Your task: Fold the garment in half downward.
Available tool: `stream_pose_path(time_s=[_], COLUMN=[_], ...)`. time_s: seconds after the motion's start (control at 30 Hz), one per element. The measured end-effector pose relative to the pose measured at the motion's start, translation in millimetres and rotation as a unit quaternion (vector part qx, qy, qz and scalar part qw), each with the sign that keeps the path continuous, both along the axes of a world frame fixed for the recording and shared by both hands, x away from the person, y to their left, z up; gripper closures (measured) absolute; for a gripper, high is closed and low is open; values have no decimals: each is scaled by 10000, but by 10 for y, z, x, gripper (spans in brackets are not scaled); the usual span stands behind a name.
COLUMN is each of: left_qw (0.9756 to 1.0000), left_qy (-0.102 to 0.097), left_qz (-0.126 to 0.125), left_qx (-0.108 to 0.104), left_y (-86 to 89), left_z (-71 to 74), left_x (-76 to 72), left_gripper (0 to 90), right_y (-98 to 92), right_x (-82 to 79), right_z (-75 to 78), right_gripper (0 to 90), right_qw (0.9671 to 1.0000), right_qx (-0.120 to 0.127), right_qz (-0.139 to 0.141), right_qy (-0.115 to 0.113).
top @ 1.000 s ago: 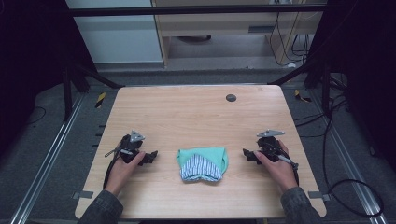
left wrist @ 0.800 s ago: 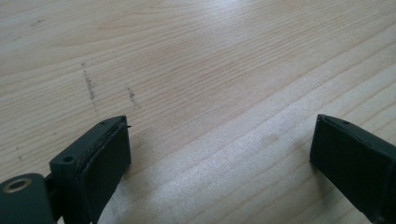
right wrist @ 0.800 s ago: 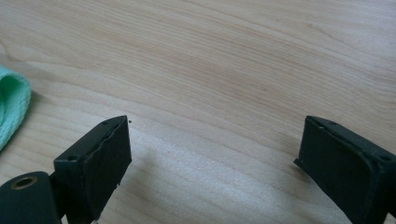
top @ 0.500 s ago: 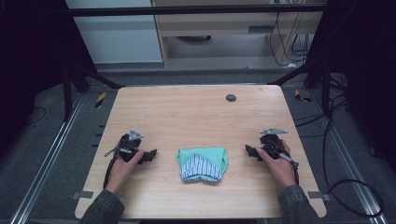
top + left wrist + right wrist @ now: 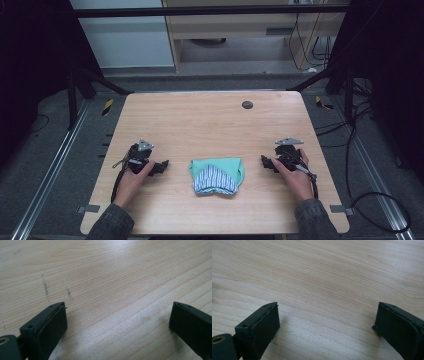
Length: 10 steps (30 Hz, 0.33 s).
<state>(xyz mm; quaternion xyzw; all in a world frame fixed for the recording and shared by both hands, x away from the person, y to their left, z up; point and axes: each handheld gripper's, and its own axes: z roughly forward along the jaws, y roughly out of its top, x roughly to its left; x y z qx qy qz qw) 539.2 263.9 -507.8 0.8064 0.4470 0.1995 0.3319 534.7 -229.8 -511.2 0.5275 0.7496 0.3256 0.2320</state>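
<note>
From above, a small folded garment (image 5: 216, 175), mint green with a striped panel showing, lies on the near middle of the bench (image 5: 210, 117), and it looks finished with: compact, edges tucked, nothing trailing. The left claw (image 5: 161, 166) rests on the wood to its left and the right claw (image 5: 265, 162) to its right, each pointing inward at the cloth yet well apart from it, so I would judge the folding done and little left beyond withdrawing or setting the bundle aside. A dark round spot (image 5: 247, 104) sits toward the far edge. Against the earlier high frames, the garment has not shifted, both hands sit in about the same places, and the right hand has edged only slightly. In the left gripper view, the two black jaws stand wide apart over bare wood grain with nothing between them; they have just been opening the last bit further. In the right gripper view, the jaws are likewise spread wide over empty wood, gripping nothing, with no cloth ahead of them.
</note>
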Motion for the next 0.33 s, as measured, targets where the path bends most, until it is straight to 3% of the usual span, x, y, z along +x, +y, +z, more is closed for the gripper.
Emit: stream_pose_path(time_s=[0.33], left_qw=[10000], left_qy=[24], left_qz=[33], left_qx=[-23], left_y=[-2], left_z=[-3], left_x=[3], left_gripper=[0], right_y=[45], right_x=[-19], right_z=[-7], right_gripper=[20], right_qw=[9997], right_qx=[-6], right_qz=[-232], right_qy=[36])
